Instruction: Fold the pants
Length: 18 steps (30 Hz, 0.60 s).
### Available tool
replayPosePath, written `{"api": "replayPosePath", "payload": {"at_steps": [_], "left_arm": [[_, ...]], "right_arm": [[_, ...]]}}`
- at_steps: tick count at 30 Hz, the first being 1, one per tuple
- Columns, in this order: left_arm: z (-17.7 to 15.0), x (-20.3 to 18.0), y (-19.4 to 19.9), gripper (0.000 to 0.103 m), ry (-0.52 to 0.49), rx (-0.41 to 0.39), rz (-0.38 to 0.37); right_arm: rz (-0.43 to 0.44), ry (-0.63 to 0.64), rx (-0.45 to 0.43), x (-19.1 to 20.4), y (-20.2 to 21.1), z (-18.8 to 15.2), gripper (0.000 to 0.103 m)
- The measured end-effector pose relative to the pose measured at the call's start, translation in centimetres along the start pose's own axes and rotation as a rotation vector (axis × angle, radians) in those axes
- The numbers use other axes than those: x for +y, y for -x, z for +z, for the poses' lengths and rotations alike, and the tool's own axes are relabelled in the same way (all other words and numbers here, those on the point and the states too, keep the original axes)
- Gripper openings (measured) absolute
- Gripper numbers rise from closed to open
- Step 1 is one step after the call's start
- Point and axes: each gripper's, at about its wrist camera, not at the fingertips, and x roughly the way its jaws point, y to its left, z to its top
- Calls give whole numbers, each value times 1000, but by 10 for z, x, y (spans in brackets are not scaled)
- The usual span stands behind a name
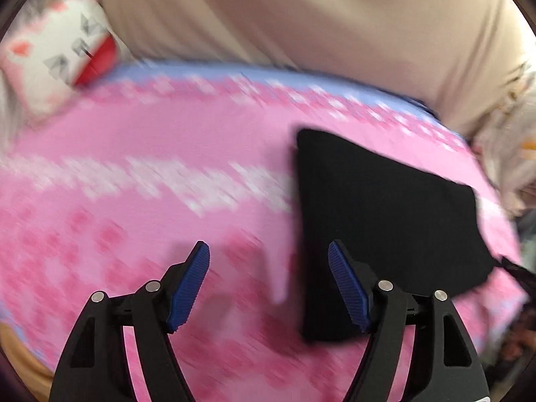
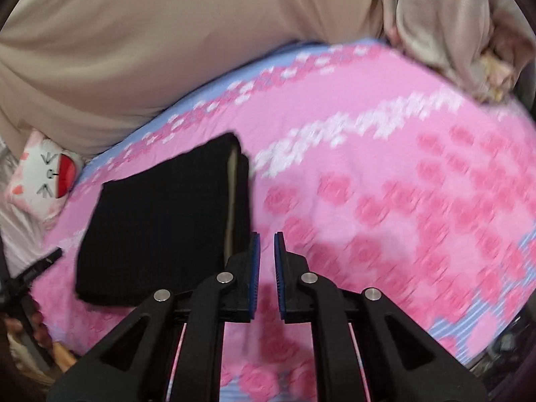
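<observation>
The left tongs [image 1: 269, 251] tilt steeply down over the bed [image 1: 140, 154], their blue pads [image 1: 191, 284] standing wide apart with nothing but pink bedspread between them. The right tongs [image 2: 266, 239] also point down at the bed [image 2: 385, 201], pads [image 2: 255, 268] drawn almost together with only a thin slit left and nothing caught in it. The pants [image 1: 385, 207], black and folded into a compact block, lie flat on the bedspread. In the left wrist view they sit at about three o'clock, and the right-hand pad overlaps their near left edge in the picture; whether it touches the cloth cannot be told. In the right wrist view the pants [image 2: 160, 221] lie at about nine o'clock, just beside the left finger, apart from the slit. Only the right wrist view shows the stacked layers at the fold's right edge, with a pale strip between them, and the crumpled flowered fabric [image 2: 452, 23] at one o'clock in full. Both views carry the beige bedding [image 1: 318, 16] across the top and a cat-face cushion [image 1: 57, 53], at ten o'clock from the left wrist and nine o'clock from the right [image 2: 43, 174]. Both pictures are smeared by motion blur, the left more so.
</observation>
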Motion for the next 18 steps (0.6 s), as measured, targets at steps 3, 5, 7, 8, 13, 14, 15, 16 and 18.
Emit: {"api": "replayPosePath", "payload": {"at_steps": [3,5,7,8,13,14,15,16,18], "left_arm": [[-7,4,-14,75,61,92,-161],[-5,16,-29,75,169,153,-269],[-7,18,-35,75,235,186,-335],[-5,21,-40,75,260,200,-363],[0,16,-48,79,248,209,-349],[1,15,-51,80,253,221,-359],[1,14,-56,80,264,243,-374],[2,12,-61,80,274,261,-389],[6,8,-65,85,262,256,-386]], "right_arm": [[52,-27,29,1,-6,-1,10],[56,-50,26,0,-6,0,18],[43,-73,16,-3,-6,3,44],[36,-74,1,-2,-4,4,58],[96,-86,-34,0,-2,17,72],[114,-98,-33,-1,-4,21,81],[125,-109,-28,-1,-8,24,84],[130,-109,-19,0,-12,26,85],[159,-115,15,1,-24,29,85]]}}
